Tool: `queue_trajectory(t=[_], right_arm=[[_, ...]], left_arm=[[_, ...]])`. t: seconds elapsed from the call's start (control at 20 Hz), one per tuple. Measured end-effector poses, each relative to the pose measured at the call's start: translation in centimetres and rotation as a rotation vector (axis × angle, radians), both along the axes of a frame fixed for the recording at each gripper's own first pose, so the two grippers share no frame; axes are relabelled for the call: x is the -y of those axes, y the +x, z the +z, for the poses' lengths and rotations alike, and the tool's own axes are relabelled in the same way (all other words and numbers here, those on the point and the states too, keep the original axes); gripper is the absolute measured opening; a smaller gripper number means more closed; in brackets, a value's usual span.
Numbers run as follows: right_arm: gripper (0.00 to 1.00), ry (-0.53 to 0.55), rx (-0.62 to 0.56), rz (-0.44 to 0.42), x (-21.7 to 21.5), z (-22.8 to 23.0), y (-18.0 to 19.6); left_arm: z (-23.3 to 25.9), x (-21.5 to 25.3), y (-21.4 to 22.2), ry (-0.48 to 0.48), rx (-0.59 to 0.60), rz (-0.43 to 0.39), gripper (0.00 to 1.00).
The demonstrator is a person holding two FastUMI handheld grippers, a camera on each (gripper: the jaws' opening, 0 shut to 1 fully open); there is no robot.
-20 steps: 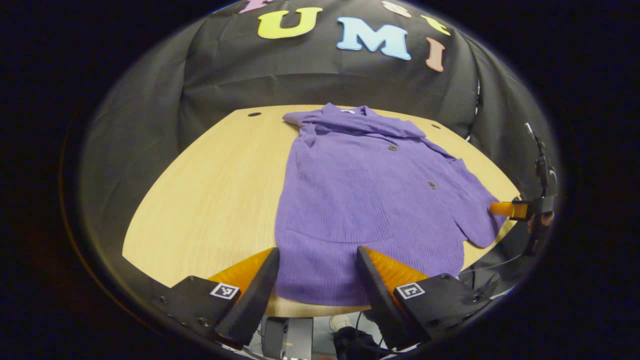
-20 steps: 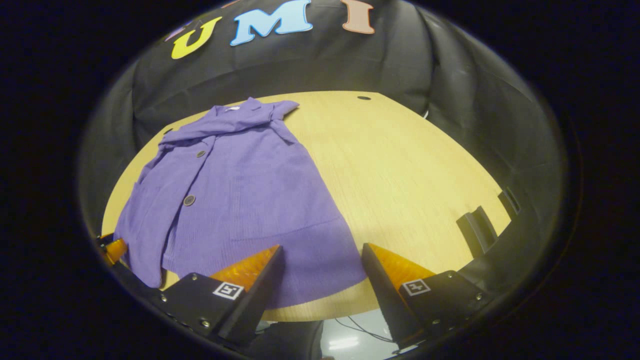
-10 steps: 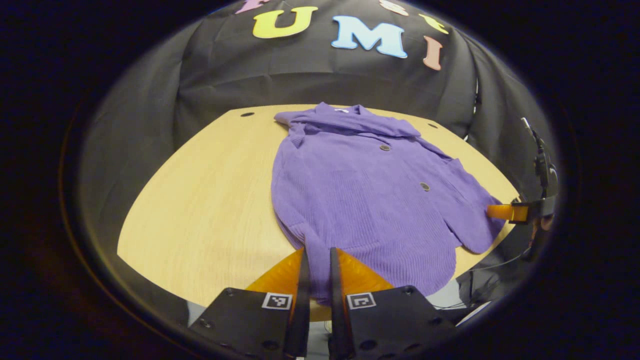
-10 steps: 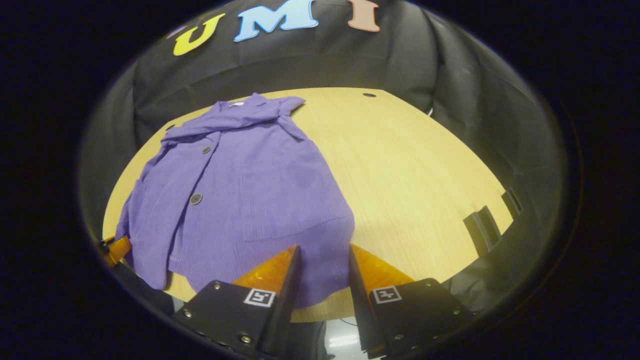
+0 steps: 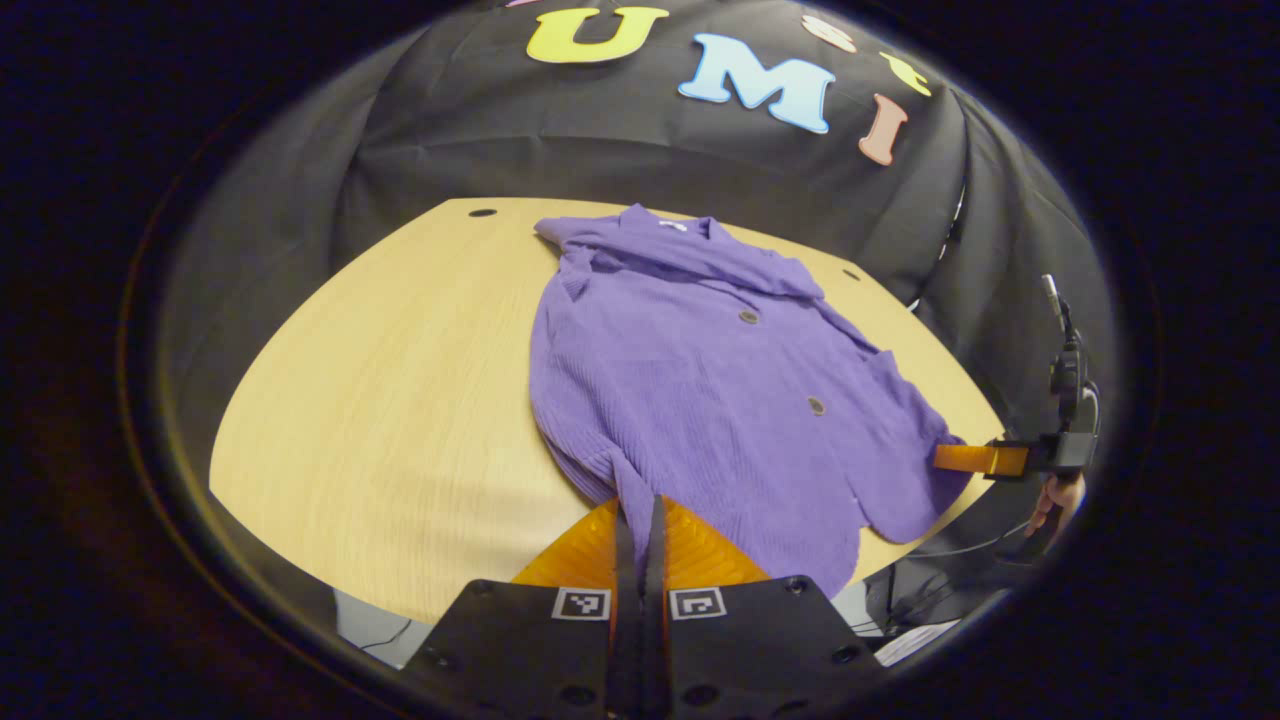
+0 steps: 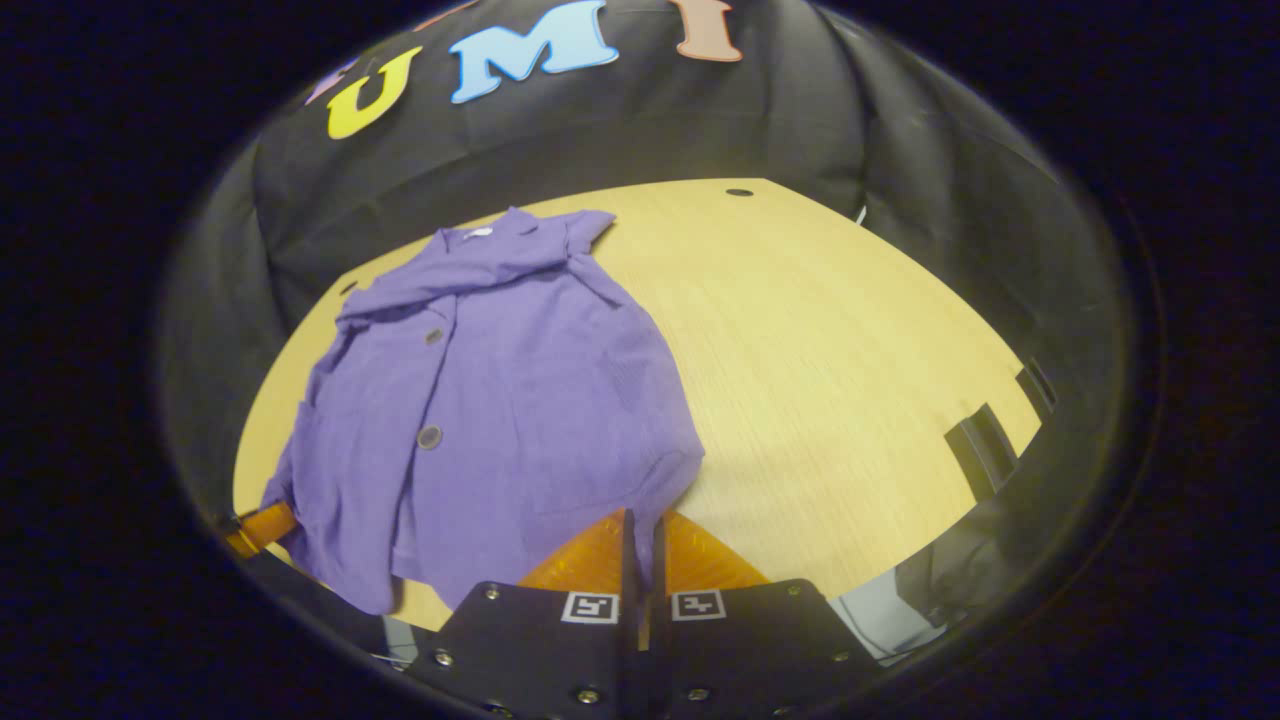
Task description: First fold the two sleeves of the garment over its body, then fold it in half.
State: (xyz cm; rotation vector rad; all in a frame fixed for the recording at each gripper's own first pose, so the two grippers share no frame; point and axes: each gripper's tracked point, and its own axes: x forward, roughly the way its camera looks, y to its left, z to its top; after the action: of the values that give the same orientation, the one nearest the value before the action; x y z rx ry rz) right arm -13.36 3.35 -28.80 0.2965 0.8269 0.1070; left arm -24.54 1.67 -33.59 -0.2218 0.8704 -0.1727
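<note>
A light wooden table (image 5: 400, 400) with black slotted stands (image 6: 985, 450) at its edge.

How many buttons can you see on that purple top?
2. On the purple ribbed knit garment, one round dark button sits near the collar, and a second button sits lower down the front, towards the hem. More may be hidden under folds.
</note>
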Motion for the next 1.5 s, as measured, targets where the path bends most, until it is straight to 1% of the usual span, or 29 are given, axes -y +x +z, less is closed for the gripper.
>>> queue_trajectory(t=[0.1, 0.2, 0.35, 0.5, 0.55, 0.6, 0.75, 0.9, 1.1, 1.5], right_arm=[[0.04, 0.047, 0.046, -0.013, -0.1, 2.6, 0.7], [0.04, 0.072, 0.098, -0.013, -0.1, 5.4, 1.8], [0.04, 0.108, 0.17, -0.001, -0.5, 9.3, 3.9], [0.05, 0.104, 0.238, 0.041, -1.0, 13.0, 6.4], [0.01, 0.103, 0.262, 0.06, -1.4, 14.2, 7.3], [0.05, 0.105, 0.281, 0.081, -1.8, 15.2, 8.3], [0.05, 0.125, 0.326, 0.134, -3.0, 18.1, 11.8], [0.05, 0.162, 0.365, 0.157, -3.7, 20.7, 16.4], [0.05, 0.218, 0.374, 0.163, -3.8, 22.0, 22.8], [0.04, 0.281, 0.335, 0.154, -3.3, 20.9, 34.2]], left_arm=[[2.3, 0.5, 1.0, -0.064, 0.029, 0.011, 0.07], [5.0, 0.6, 2.6, -0.101, 0.076, 0.022, 0.07], [8.6, 0.7, 5.5, -0.118, 0.154, 0.024, 0.07], [11.6, 0.8, 8.6, -0.137, 0.208, 0.036, 0.07], [12.4, 0.7, 9.7, -0.14, 0.227, 0.041, 0.07], [13.4, 0.6, 11.0, -0.145, 0.244, 0.051, 0.07], [15.8, 0.1, 15.3, -0.151, 0.29, 0.09, 0.07], [17.7, -0.5, 19.9, -0.146, 0.326, 0.123, 0.07], [18.3, -1.6, 26.6, -0.125, 0.352, 0.163, 0.07], [18.1, -3.0, 37.8, -0.085, 0.383, 0.23, 0.07]])
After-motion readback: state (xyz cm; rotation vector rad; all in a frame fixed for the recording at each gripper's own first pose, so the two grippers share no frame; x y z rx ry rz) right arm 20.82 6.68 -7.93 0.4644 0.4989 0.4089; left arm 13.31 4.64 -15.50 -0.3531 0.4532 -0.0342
